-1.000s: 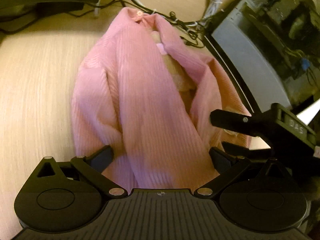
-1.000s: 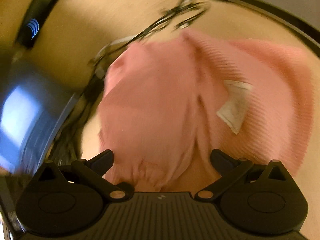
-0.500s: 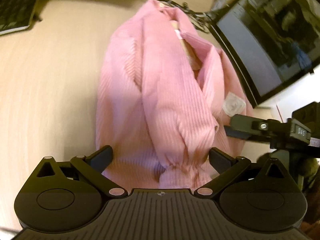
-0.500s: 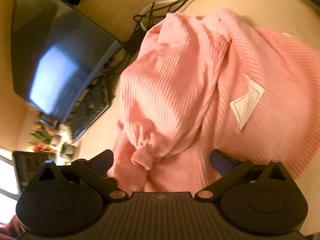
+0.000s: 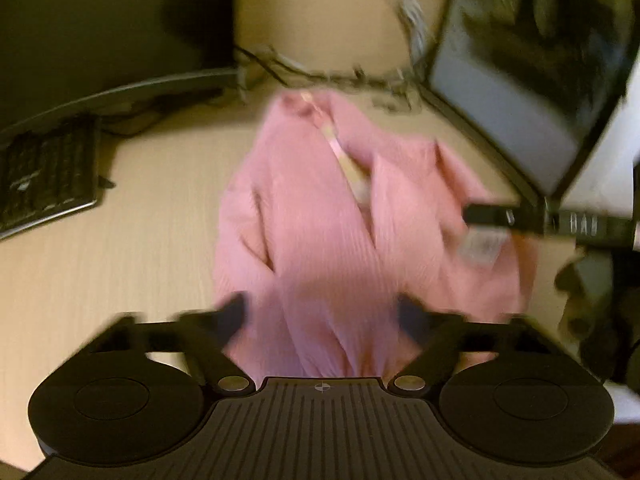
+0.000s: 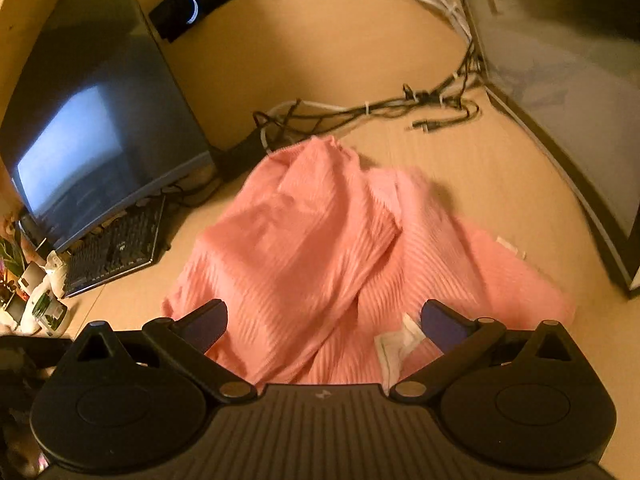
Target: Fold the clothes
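Pink ribbed garment (image 5: 332, 240) lay bunched on desk (image 5: 100, 272), ahead of and between both jaw pairs. Left gripper (image 5: 320, 312) closing, pads not yet pressing cloth; right gripper (image 6: 324, 320) spread, empty. Judged soft, light, limp: pinch at hem edge.

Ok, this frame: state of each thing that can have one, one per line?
Garment: pink, lying rumpled on the desk, partly folded, not finished.
Label: white, creased, showing on the fabric's near edge.
Left gripper: jaws closing, fabric between them, no clear grip.
Right gripper: open over the garment, holding nothing.
Left monitor: screen dark, reflecting light.
Cables: tangled loose behind the garment.
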`<state>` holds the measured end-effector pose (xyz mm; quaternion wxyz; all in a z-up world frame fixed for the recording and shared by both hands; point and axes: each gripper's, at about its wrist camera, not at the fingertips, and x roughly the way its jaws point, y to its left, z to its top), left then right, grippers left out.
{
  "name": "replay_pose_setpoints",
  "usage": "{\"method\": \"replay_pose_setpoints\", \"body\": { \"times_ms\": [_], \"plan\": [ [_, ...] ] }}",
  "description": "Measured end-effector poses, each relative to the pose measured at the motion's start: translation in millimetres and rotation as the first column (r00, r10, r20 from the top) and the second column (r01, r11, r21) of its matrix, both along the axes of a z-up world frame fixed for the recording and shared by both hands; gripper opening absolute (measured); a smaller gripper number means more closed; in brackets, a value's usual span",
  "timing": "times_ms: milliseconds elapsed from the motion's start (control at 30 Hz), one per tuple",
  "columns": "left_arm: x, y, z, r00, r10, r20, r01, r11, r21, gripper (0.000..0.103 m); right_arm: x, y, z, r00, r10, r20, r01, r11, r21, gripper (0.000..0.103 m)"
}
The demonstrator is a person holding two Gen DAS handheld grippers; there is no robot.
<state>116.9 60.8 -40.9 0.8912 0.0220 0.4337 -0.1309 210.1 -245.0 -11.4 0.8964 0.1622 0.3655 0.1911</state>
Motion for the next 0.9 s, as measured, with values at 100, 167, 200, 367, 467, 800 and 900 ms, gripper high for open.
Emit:
{"method": "replay_pose_setpoints", "body": {
  "times_ms": [100,167,200,367,467,800,900],
  "plan": [
    [5,-17,-20,0.994,-0.067,-0.082,0.071,0.996,0.051,0.06,0,0,-6,1.0,0.001,-0.001,-0.001,1.0,0.008,0.103],
    [7,-24,-25,0.994,-0.08,-0.076,0.087,0.991,0.097,0.059,-1,1,-8,1.0,0.008,0.009,-0.008,1.0,-0.016,0.103],
    [8,-27,-28,0.994,-0.086,-0.073,0.094,0.988,0.12,0.044,0,3,-9,1.0,0.012,0.015,-0.012,0.999,-0.038,0.103],
    [38,-11,-11,0.998,-0.054,0.025,0.047,0.976,0.214,0.009,10,17,-17,0.998,0.064,-0.015,-0.065,0.99,-0.123,0.103],
    [59,13,9,0.993,-0.005,0.116,-0.027,0.963,0.269,0.007,11,23,-21,0.998,0.056,-0.043,-0.061,0.989,-0.134,0.103],
    [155,196,70,0.817,0.501,0.287,-0.533,0.845,0.043,0.022,25,36,5,0.991,-0.032,-0.128,0.011,0.987,-0.161,0.103],
    [144,210,60,0.827,0.516,0.223,-0.521,0.853,-0.041,0.041,8,70,32,0.997,0.06,0.041,-0.046,0.958,-0.284,0.103]
  ]
}}
